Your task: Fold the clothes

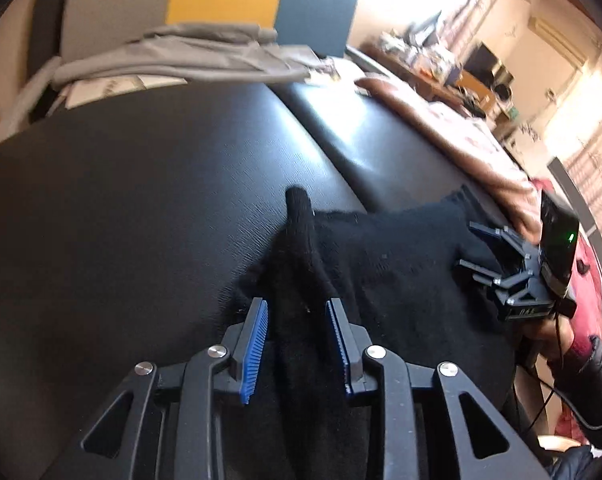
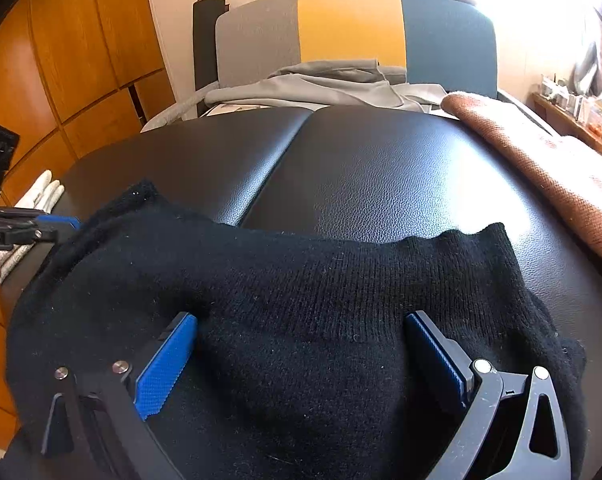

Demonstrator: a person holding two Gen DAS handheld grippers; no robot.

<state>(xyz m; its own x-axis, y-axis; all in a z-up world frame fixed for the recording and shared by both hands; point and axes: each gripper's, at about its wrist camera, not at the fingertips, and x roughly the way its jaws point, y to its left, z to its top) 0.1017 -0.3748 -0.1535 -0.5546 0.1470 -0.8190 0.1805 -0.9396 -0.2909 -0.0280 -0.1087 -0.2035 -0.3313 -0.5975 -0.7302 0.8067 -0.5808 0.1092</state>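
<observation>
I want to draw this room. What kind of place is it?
Probably a room in someone's home. A brown blanket lies beside the black padded table, wooden cupboard doors line the wall, and a cluttered shelf sits by the bright window.

A: Where does the light come from?

B: From beyond the striped headboard point(image 2: 353, 36), on its right side. In both views that upper right corner is blown out to plain white.

A: Any glare?

B: Yes, pale sheen lies on the black cushion point(image 2: 381, 176) in front of the headboard, brightest near the brown blanket point(image 2: 541, 168).

A: And the black sweater point(image 2: 301, 300)?

B: Sharp in the right wrist view, its knit showing. In the left wrist view it is nearly a flat dark mass.

A: Distortion?

B: Strong fisheye bend. The cushion bulges, the corners go black, and the shelves right of the headboard are soft and smeared.
</observation>
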